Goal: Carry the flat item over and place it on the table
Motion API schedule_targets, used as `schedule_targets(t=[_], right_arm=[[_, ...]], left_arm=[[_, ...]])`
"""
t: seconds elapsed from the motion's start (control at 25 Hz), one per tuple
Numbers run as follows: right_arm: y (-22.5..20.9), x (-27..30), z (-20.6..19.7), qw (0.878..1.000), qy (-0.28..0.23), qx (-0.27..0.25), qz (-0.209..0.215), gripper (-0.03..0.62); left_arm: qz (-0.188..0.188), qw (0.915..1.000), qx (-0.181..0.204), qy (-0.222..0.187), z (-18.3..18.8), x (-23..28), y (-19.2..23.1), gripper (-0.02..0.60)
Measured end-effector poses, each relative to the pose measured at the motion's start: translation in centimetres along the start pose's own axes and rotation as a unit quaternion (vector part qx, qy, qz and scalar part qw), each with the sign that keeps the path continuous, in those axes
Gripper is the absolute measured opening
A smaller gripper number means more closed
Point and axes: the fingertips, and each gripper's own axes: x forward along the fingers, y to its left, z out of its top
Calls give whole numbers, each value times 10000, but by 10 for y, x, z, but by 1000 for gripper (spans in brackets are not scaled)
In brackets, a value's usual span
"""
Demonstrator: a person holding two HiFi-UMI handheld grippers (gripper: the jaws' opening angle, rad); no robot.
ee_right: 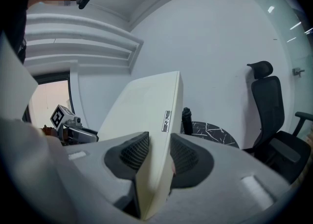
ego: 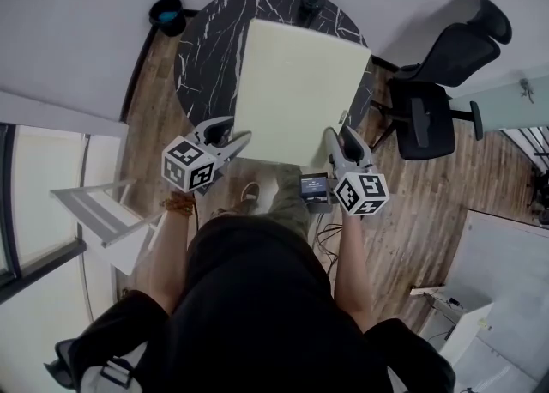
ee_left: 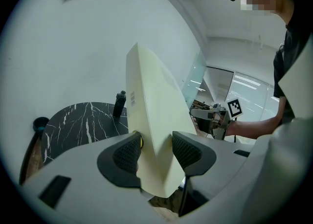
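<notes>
Over the table (ego: pixel 202 57), my left gripper (ego: pixel 230 142) and right gripper (ego: pixel 337 146) each pinch a near corner of the board (ego: pixel 296 82).

Flat panel (ego: pixel 296 91): pale cream, matt, smooth, no glare; coated board or plastic, can't tell which. Round table (ego: pixel 210 48): blk marble-look top w/ white veins, slight sheen. Left gripper (ego: pixel 236 134) & right gripper (ego: pixel 340 138): grey matt plastic shells; pads (ee_left: pixel 128 153) blk, rubbery-looking, fine gridded texture. Marker cubes (ego: pixel 189 164): matt blk-&-white print. Floor (ego: pixel 446 202): wood planks, satin finish. Office chair (ego: pixel 425 112): blk, matt, plastic-looking frame. Person's shirt (ego: pixel 257 297): blk cloth.
</notes>
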Motion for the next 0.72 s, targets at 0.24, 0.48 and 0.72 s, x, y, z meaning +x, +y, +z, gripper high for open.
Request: schedule_targets(t=[0.24, 0.48, 0.72], right_arm=[[-16, 7, -3, 9999, 93, 43, 13, 133], [-32, 16, -6, 9997, 220, 40, 36, 133], [-44, 26, -12, 9992, 393, 65, 89, 133]], left_arm=[[-22, 9999, -129, 38, -2, 17, 4, 198], [-35, 9997, -217, 87, -3, 35, 11, 198], [-43, 9991, -394, 159, -7, 49, 19, 198]])
